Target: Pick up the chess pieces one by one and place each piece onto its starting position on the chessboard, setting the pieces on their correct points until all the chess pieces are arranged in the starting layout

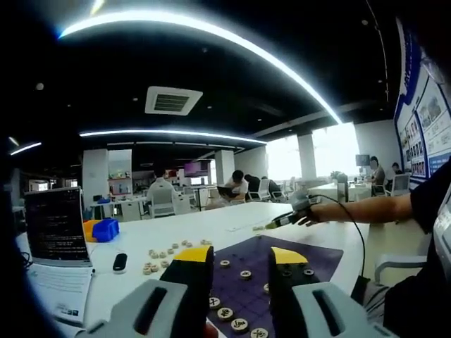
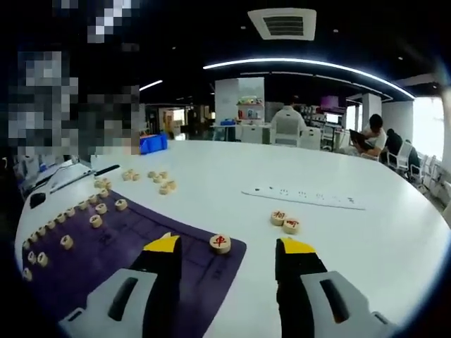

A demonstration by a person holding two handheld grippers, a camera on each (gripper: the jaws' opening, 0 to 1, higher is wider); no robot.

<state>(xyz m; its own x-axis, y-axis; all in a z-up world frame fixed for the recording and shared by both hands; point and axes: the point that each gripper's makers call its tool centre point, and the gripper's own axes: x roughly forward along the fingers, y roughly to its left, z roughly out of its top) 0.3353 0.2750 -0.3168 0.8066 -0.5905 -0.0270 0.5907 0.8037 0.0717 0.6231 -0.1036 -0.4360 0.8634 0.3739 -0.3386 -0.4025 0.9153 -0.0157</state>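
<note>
left tongs [image 1: 242,271]: jaws spread, nothing between them, held over the near part of the board; black jaws with yellow tips.
right tongs [image 2: 224,255]: jaws spread, nothing pinched, low over the board corner. In the left gripper view the same tool [image 1: 292,218] was held out over the far side of the bench at the end of a person's arm [image 1: 366,209], a cable hanging from it.
board [image 2: 120,257]: purple mat with faint grid lines, flat on the white bench [image 2: 338,232].
placed pieces: a row of round wooden discs [image 2: 77,208] ran along the far edge of the board, a few more inside it and along its left edge [image 2: 34,259]. In the left gripper view some discs [image 1: 232,318] sat on the board near the jaws.
corner piece [image 2: 220,243]: disc with a red mark, on the board's corner, between the right jaws and just ahead of them.
loose pieces: two red-marked discs [image 2: 285,222] touching each other on bare bench, right of the board; a small scatter [image 2: 158,180] beyond the board's far edge.
power strip [image 2: 304,197]: white, lying flat past the two loose discs.
laptop [image 1: 55,225]: open, screen lit, left of the board.
blue bin [image 1: 106,229]: beside a yellow one, behind the laptop.
background: people seated at desks [image 2: 285,125].
</note>
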